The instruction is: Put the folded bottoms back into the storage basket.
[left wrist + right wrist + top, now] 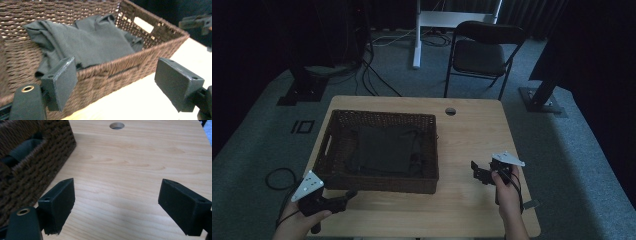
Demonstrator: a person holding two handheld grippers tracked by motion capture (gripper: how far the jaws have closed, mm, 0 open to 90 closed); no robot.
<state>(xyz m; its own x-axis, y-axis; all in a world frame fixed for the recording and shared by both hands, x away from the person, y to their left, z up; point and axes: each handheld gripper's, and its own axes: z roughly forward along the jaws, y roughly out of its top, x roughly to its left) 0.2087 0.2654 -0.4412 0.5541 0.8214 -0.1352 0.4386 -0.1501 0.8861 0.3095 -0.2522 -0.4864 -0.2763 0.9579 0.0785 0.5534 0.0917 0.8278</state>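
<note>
A dark brown rectangular woven wicker basket [430, 125] stands on a pale wooden table [472, 140], its walls made of tight horizontal braids with a slot handle cut into each short end. Inside lies a dark grey-green folded cloth garment [387, 149], soft and matte, spread flat across most of the basket floor with creases and bunched edges along its sides; in the left gripper view the garment [85, 45] shows rumpled folds against the far wall of the basket [155, 37].

The left gripper [349, 194], black with a grey three-cornered plate on top, is held at the basket's near left corner, just beside the near wall and touching nothing. In its own view the left gripper [116, 82] has its two blocky jaws wide apart and empty, framing the basket's near rim.

The right gripper [475, 167], of the same build, is held over bare tabletop to the right of the basket, pointing toward it and apart from it. In its own view the right gripper [117, 205] has its jaws spread wide with nothing between them, above the smooth grained table [140, 165]. A round cable hole [117, 125] sits near the table's far edge, and the basket's corner [32, 170] rises at left.

A black folding chair [482, 50] stands on grey carpet beyond the table.
</note>
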